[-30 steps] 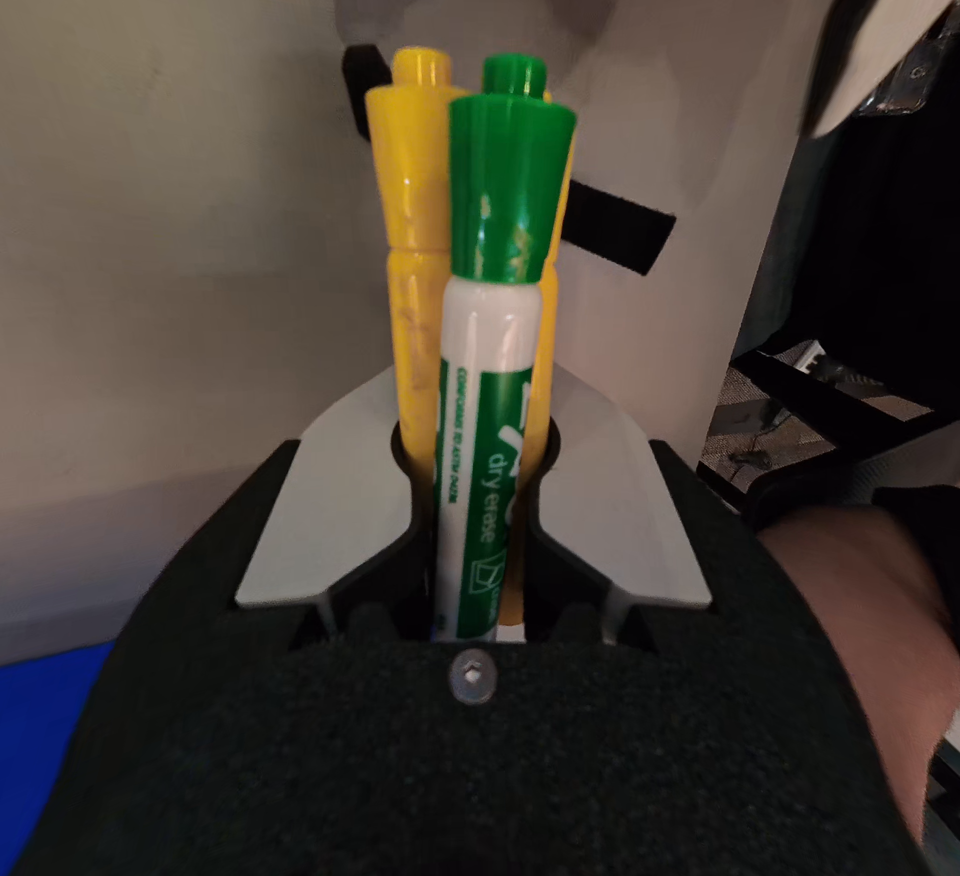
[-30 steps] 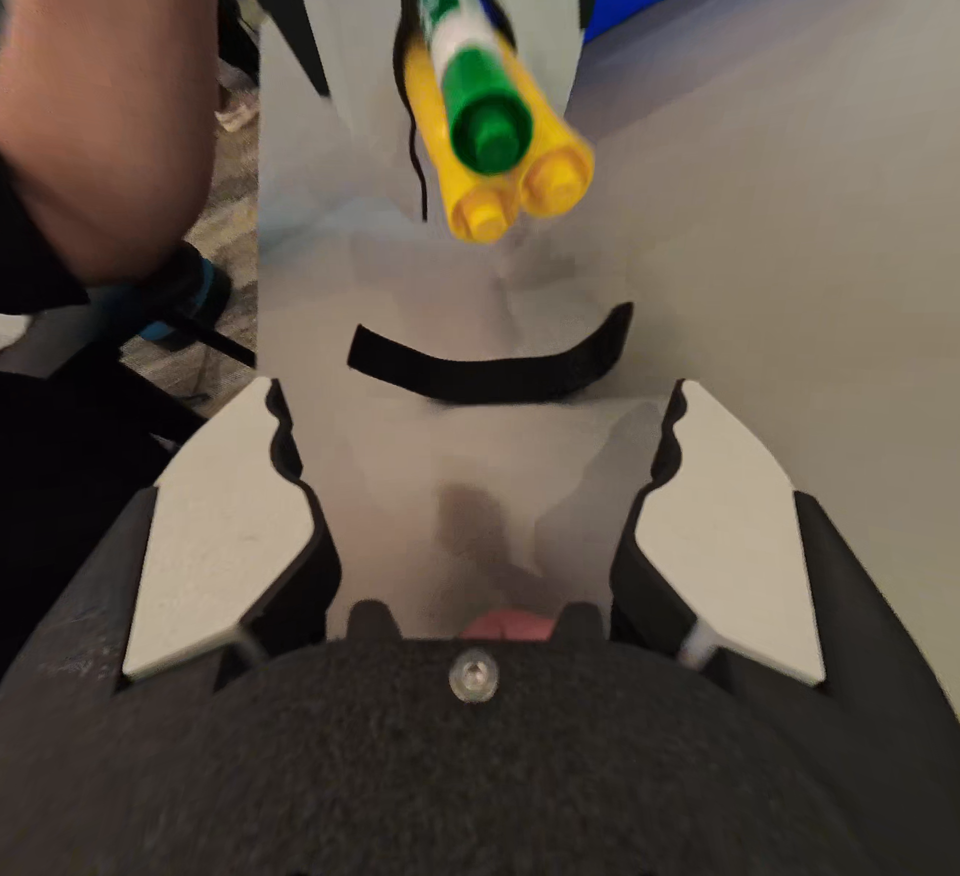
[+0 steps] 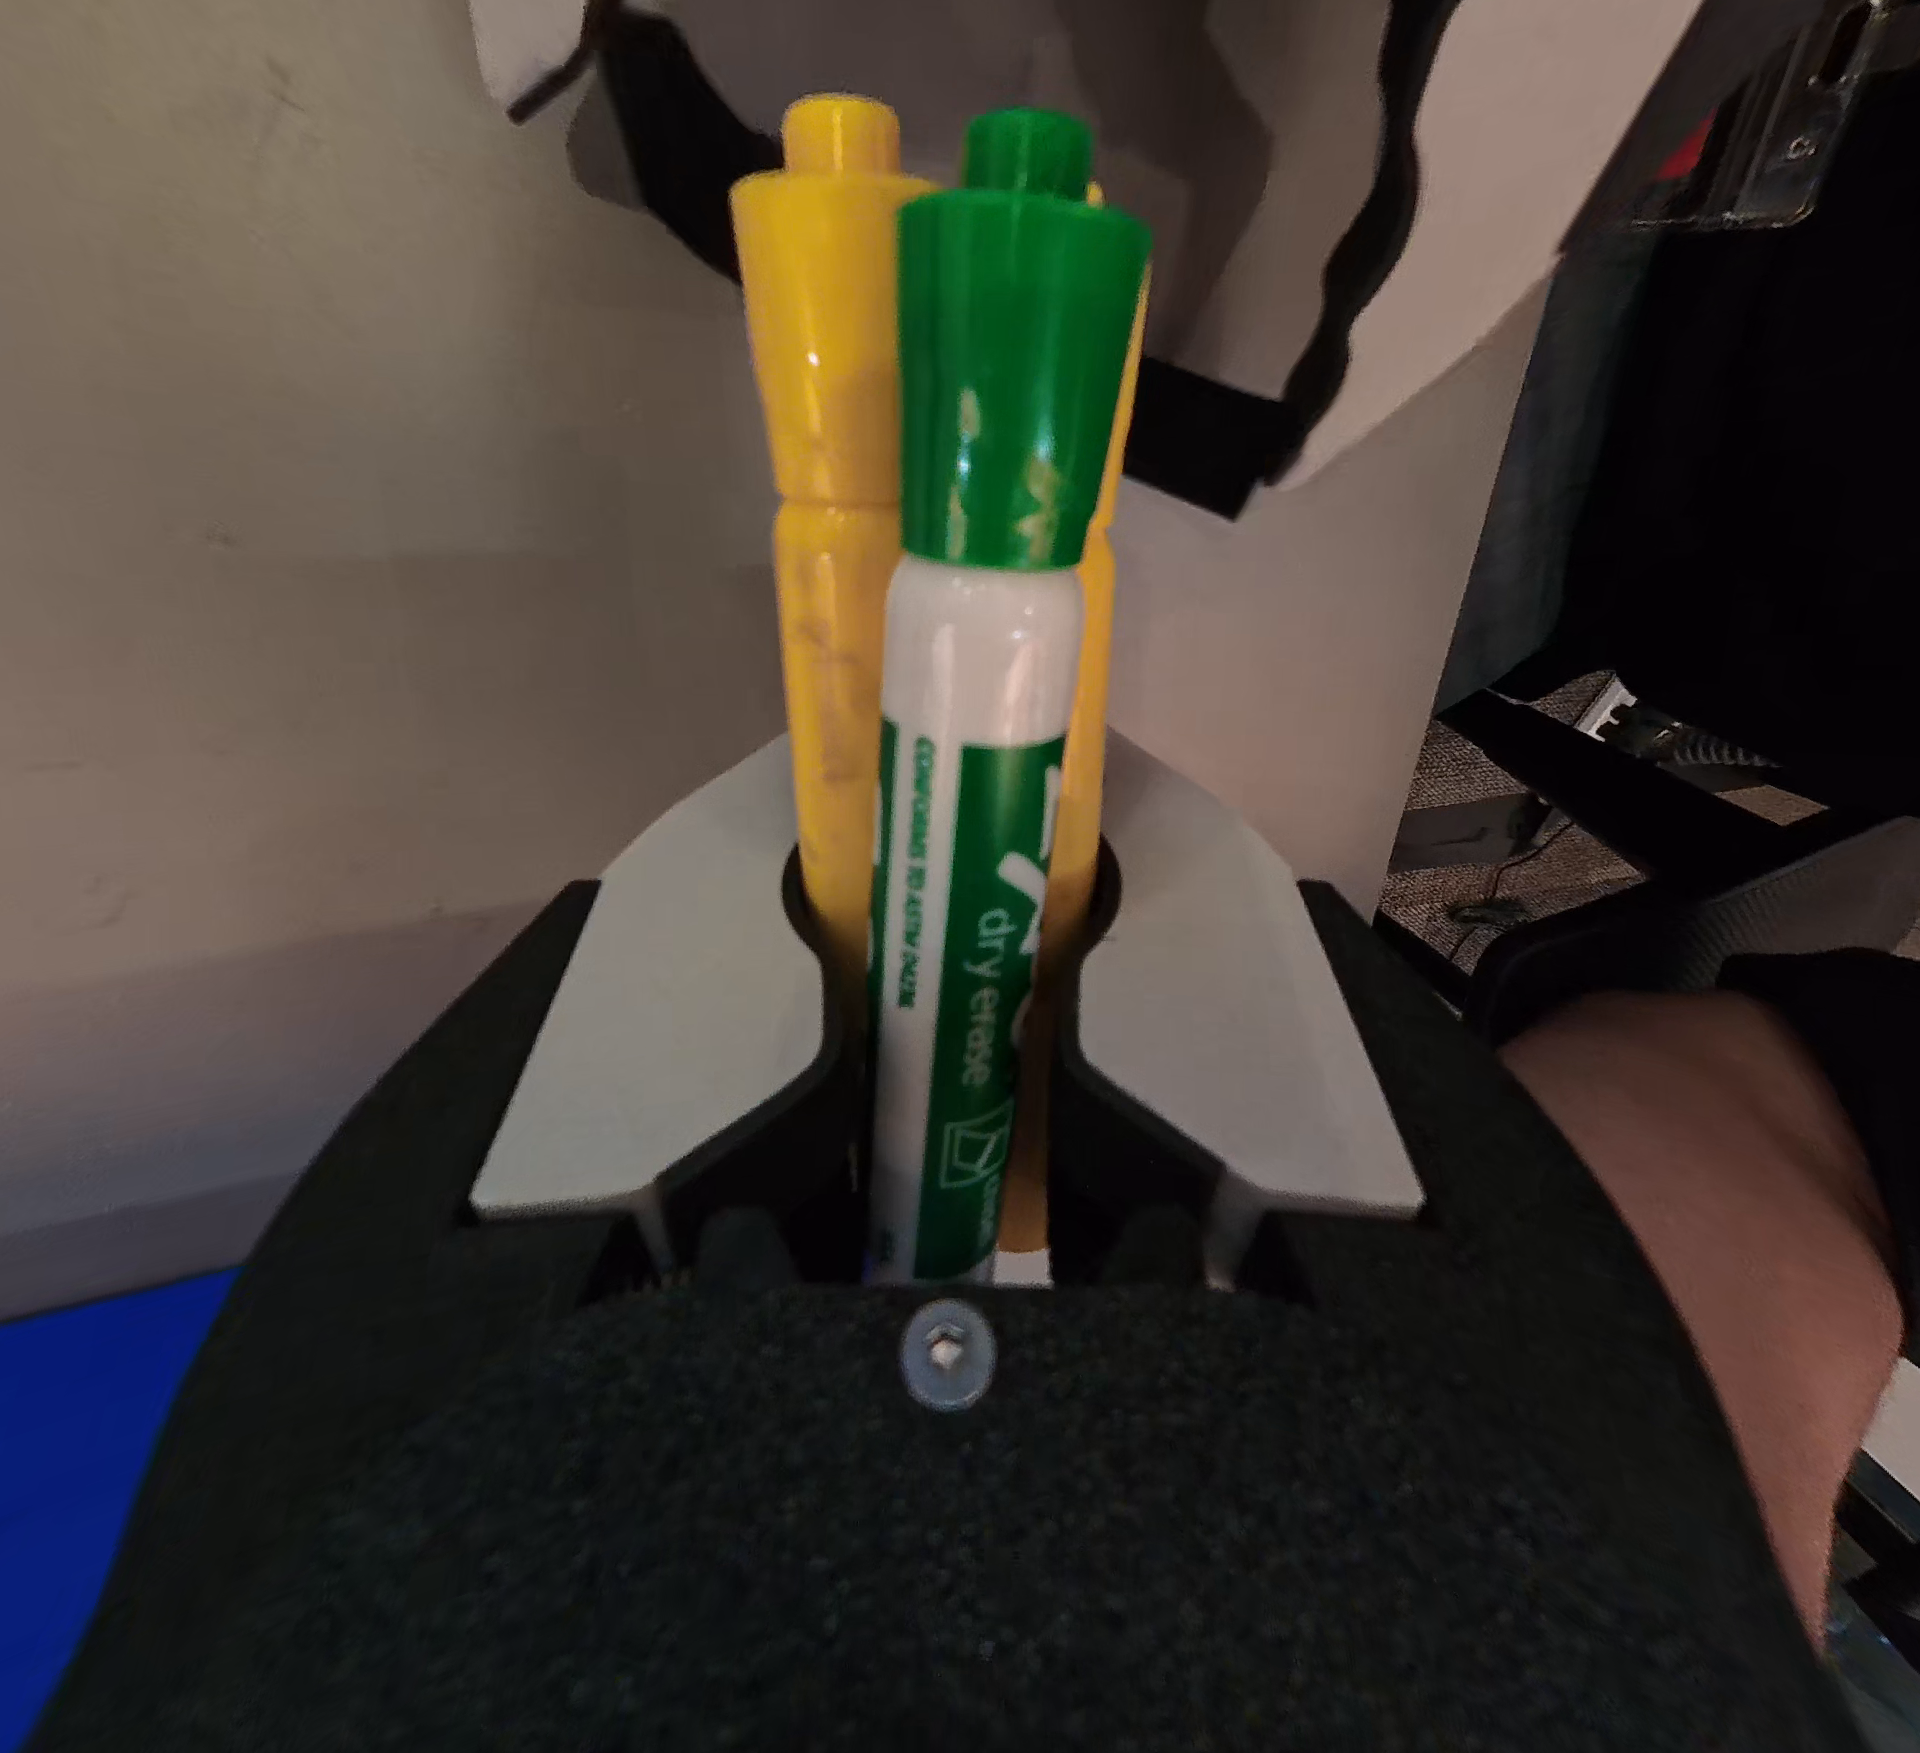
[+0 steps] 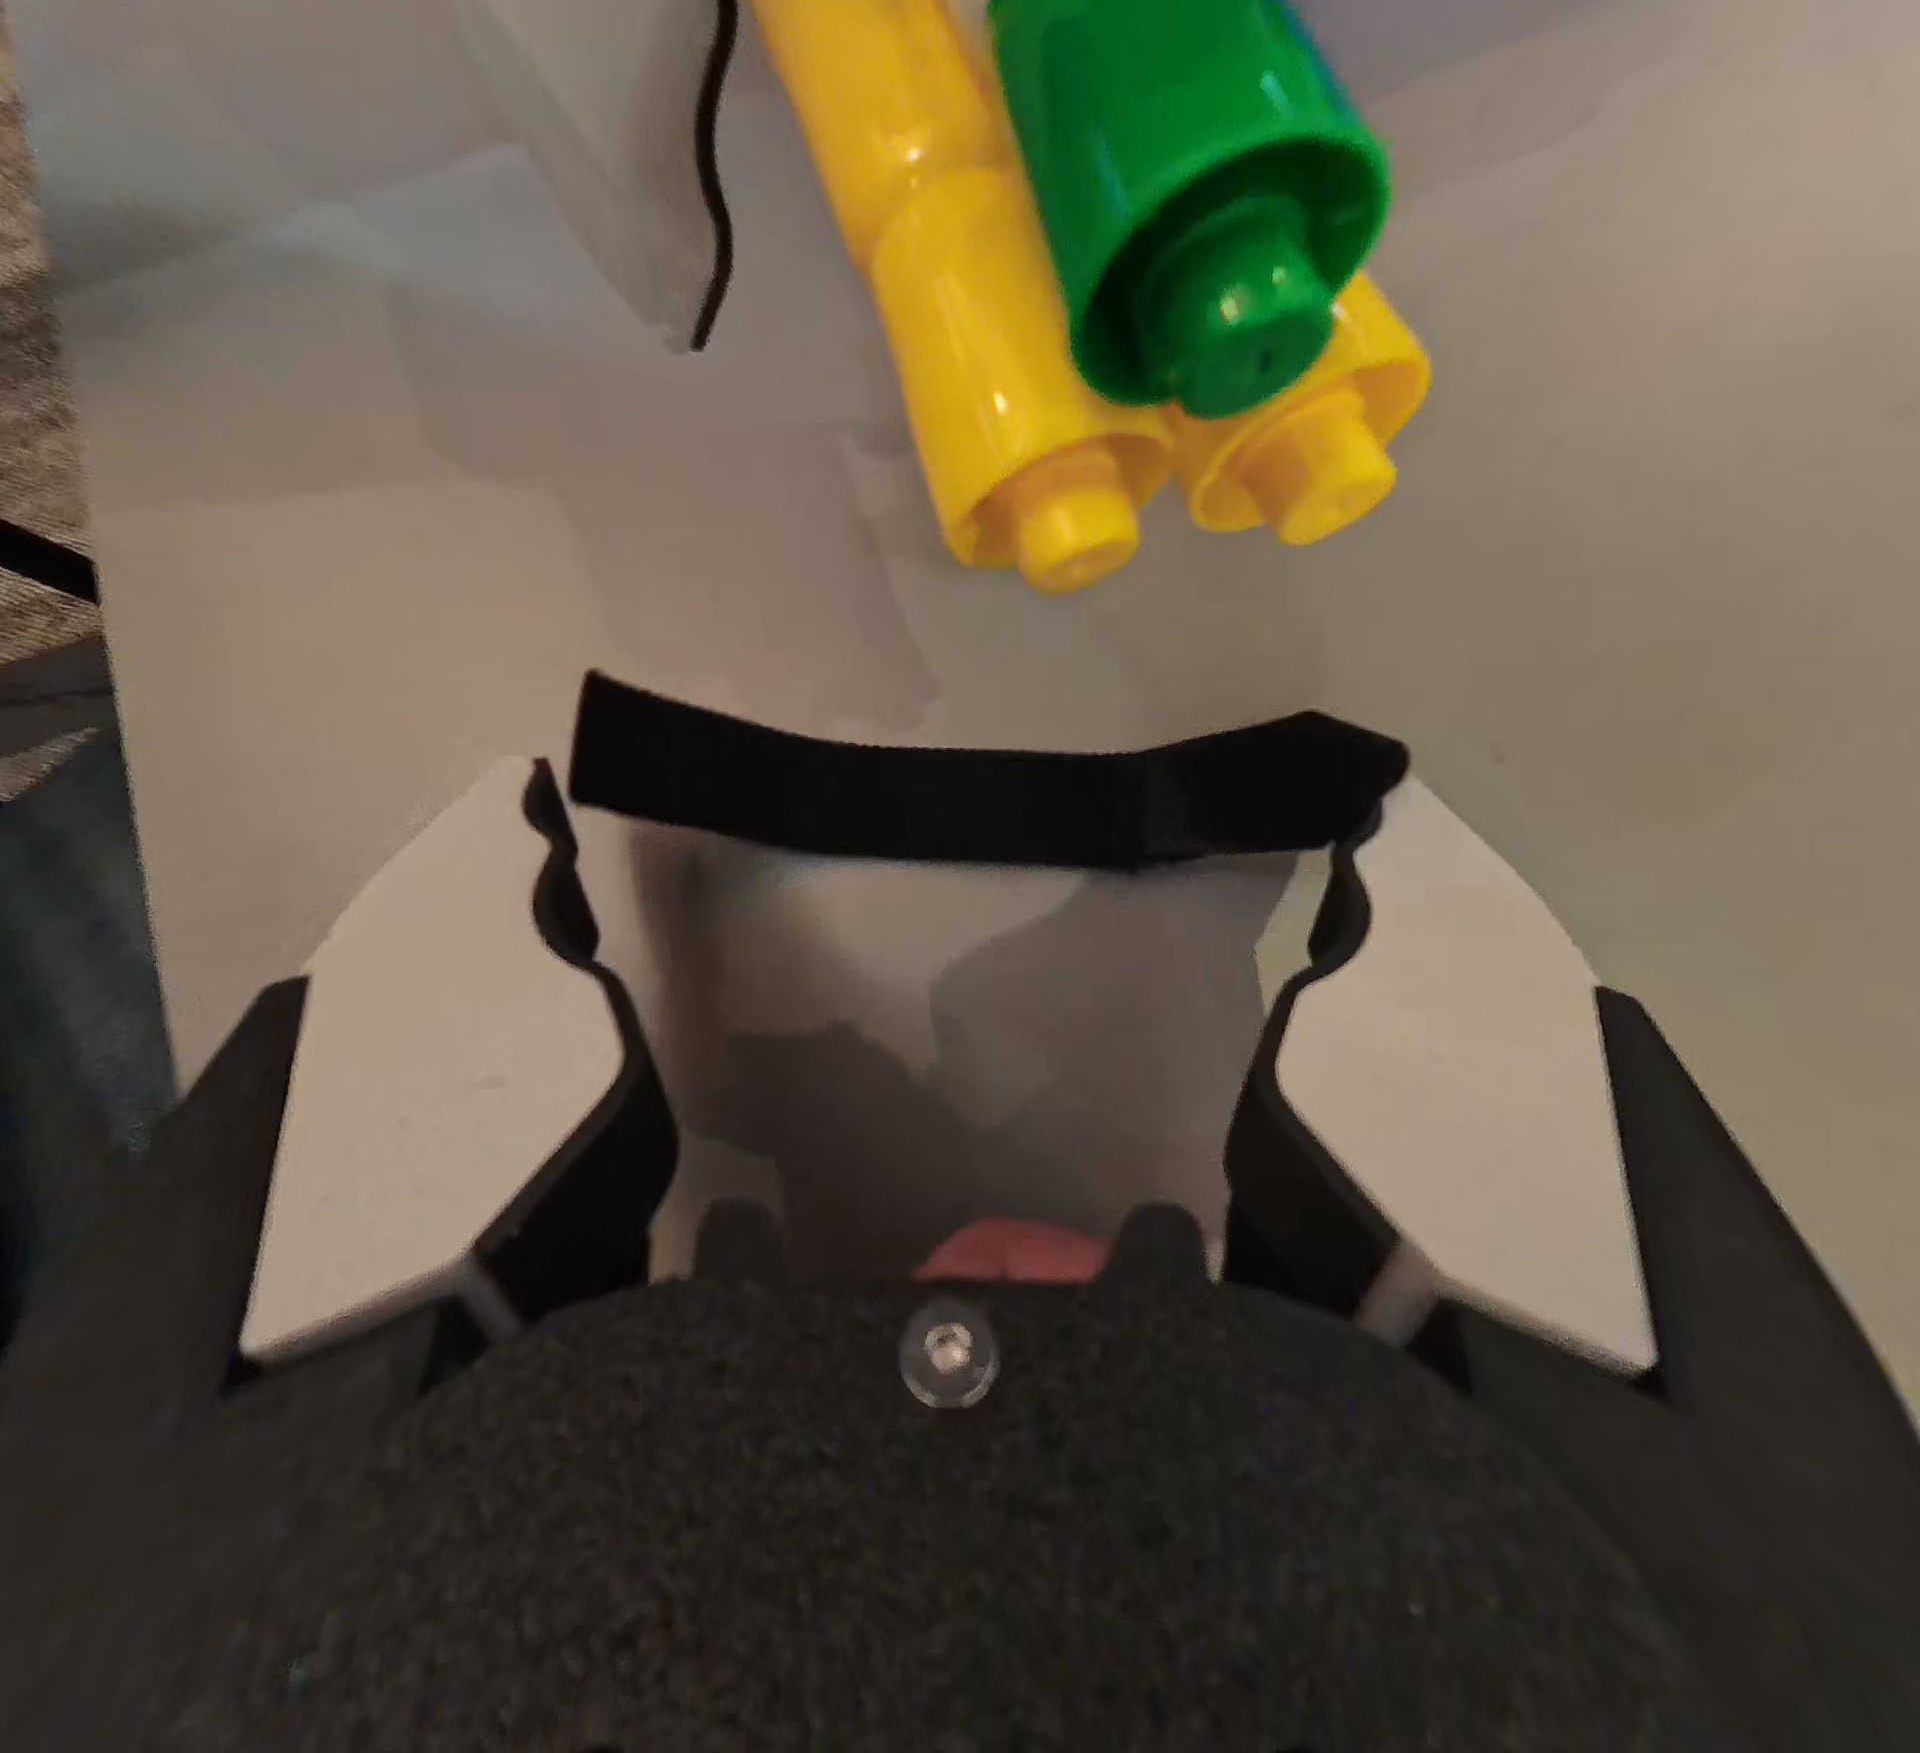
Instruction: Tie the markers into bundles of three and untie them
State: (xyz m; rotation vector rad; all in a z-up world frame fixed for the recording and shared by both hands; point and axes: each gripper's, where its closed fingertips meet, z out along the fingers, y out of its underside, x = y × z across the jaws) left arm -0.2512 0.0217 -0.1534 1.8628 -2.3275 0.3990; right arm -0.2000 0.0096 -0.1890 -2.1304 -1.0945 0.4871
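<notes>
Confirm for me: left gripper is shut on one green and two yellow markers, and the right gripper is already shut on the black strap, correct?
Not quite. The right gripper is open; in the right wrist view the black strap lies on the table between its fingertips, ungripped. The left gripper is indeed shut on the green marker and two yellow markers.

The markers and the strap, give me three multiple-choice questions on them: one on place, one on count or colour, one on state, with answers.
1. Where does the black strap lie?
A. Wrapped round the markers
B. Flat on the pale table, across the gap of the right tool
C. Inside the left tool

2. Which markers does the left tool hold?
A. Three green
B. One yellow, two green
C. One green marker and two yellow markers

3. How do the right tool's jaws stand?
A. Wide open, empty
B. Shut on the strap
C. Shut on a marker

Answers: B, the strap rests loose, apart from the markers; C, the right wrist view shows one green and two yellow caps; A, table shows between them.
</notes>
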